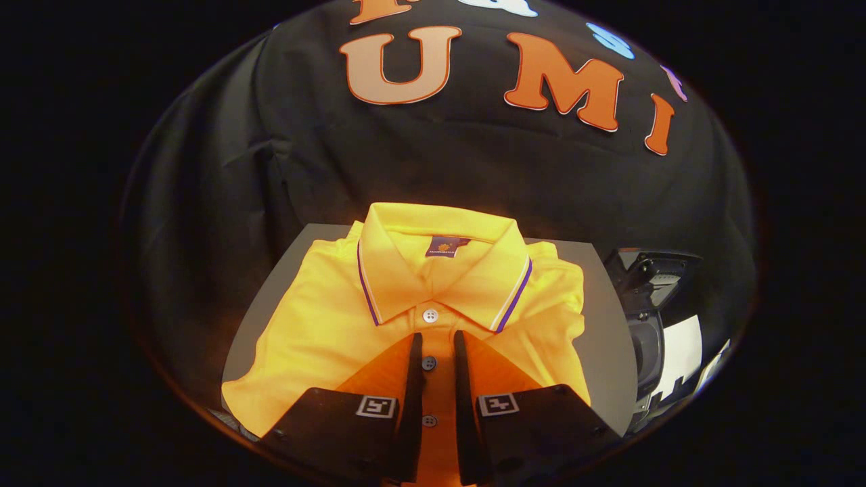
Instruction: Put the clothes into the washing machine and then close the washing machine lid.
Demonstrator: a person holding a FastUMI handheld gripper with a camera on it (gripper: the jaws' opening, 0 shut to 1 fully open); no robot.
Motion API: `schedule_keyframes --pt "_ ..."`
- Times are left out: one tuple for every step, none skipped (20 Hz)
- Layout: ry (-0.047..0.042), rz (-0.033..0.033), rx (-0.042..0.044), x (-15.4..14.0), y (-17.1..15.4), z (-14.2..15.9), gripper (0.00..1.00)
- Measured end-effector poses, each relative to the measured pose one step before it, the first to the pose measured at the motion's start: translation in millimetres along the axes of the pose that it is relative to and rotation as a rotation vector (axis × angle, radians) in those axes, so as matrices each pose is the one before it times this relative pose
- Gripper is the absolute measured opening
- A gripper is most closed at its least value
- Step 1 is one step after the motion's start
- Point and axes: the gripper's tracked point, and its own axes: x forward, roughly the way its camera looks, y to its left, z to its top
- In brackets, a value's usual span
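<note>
Yellow polo shirt [433,304] lay folded on counter [602,325], collar far; claw [438,341] narrowly apart over its button placket.

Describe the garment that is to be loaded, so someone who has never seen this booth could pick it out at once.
On the grey table in front of the black cloth wall lies a folded yellow polo shirt, collar away from the camera. The gripper hangs over its button placket, fingers a narrow gap apart. Its purple-and-white collar edging and purple neck label mark it out.
</note>
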Motion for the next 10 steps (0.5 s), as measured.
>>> schedule_keyframes --pt "-0.00142 0.00503 0.00370 -2.10 0.49 1.26 0.20" --pt "-0.00046 0.00326 -0.00283 0.83 -0.74 0.75 0.20" --pt "-0.00833 0.00229 0.01223 -1.25 0.03 -0.57 0.16" --pt "-0.00506 0.00420 -0.00046 1.28 -0.08 0.85 0.12" --pt "-0.00725 -0.00386 0.00195 0.40 -0.50 0.96 0.12" --pt "-0.00605 -0.00519 0.00246 -0.27 -0.13 -0.08 0.12" --pt "-0.01833 -0.00656 0.00150 1.09 -0.71 2.41 0.12" --pt "-0.00939 -0.00149 0.00319 0.51 -0.08 0.29 0.08" --pt "-0.00478 0.00518 0.00308 -2.83 1.21 -0.06 0.08" --pt "0.00199 0.00620 0.00423 -1.01 -1.45 -1.24 0.08"
